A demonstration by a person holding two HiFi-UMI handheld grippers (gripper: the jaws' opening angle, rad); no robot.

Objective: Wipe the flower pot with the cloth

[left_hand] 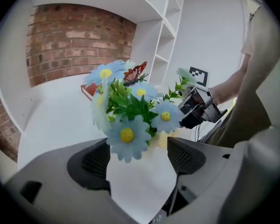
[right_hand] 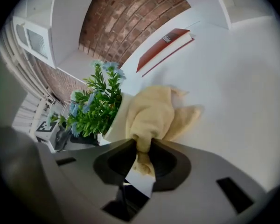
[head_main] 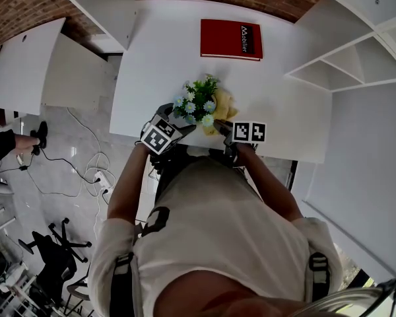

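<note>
A small white flower pot (right_hand: 113, 122) with green leaves and blue flowers (head_main: 197, 104) stands on the white table (head_main: 284, 121), near its front edge. My left gripper (head_main: 183, 123) reaches in under the flowers from the left. Its jaws stand wide on either side of the pot (left_hand: 142, 164), with the pads against its wall. My right gripper (right_hand: 142, 146) is shut on a bunched yellow cloth (right_hand: 154, 113). The cloth (head_main: 223, 104) lies against the pot's right side. From the left gripper view, the right gripper (left_hand: 196, 108) shows beyond the flowers.
A red book (head_main: 231, 39) lies flat at the far side of the table. White shelving (head_main: 343, 65) stands to the right, with a brick wall behind. Cables (head_main: 86, 170) and an office chair (head_main: 56, 246) are on the floor at the left.
</note>
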